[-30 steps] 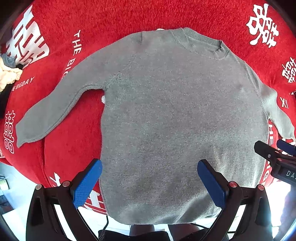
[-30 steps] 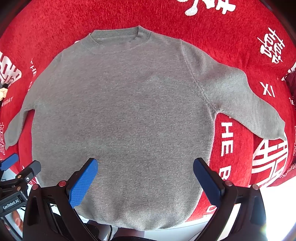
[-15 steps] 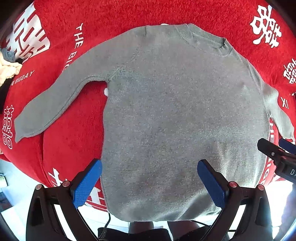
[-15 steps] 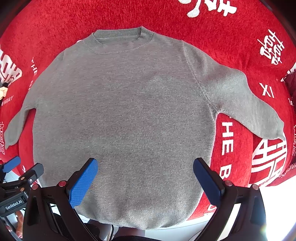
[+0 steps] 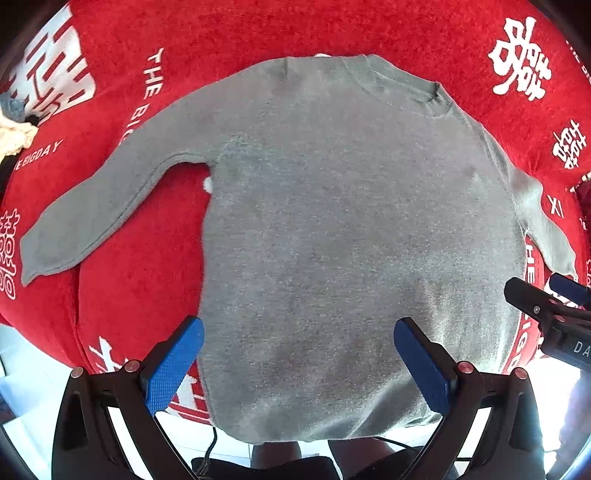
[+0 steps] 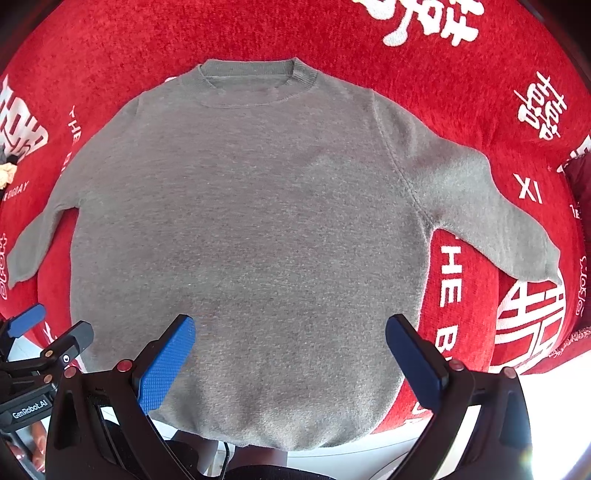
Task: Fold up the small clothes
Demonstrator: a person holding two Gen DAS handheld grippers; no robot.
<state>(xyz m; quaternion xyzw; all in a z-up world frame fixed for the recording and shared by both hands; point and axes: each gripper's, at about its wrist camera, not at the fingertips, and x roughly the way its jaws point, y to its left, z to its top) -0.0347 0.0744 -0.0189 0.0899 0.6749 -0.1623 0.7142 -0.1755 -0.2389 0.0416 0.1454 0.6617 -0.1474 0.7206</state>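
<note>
A small grey sweater [image 5: 351, 236] [image 6: 251, 229] lies flat on a red cloth, collar at the far side, both sleeves spread outward and down. My left gripper [image 5: 299, 354] hovers open above the hem's left half, nothing between its blue pads. My right gripper [image 6: 291, 354] hovers open above the hem's right half, also empty. In the left wrist view the right gripper [image 5: 546, 299] shows at the right edge. In the right wrist view the left gripper [image 6: 48, 328] shows at the lower left. The sweater's hem hangs slightly over the cloth's near edge.
The red cloth [image 5: 258, 33] [image 6: 461, 85] carries white characters and lettering. A pile of pale and dark fabric [image 5: 13, 136] sits at the far left. Below the near edge, a pale floor and a person's legs [image 5: 291, 454] show.
Both grippers have drifted slightly back and downward, so the sweater sits a little higher in each view. Neither has touched the sweater, and both remain open.
</note>
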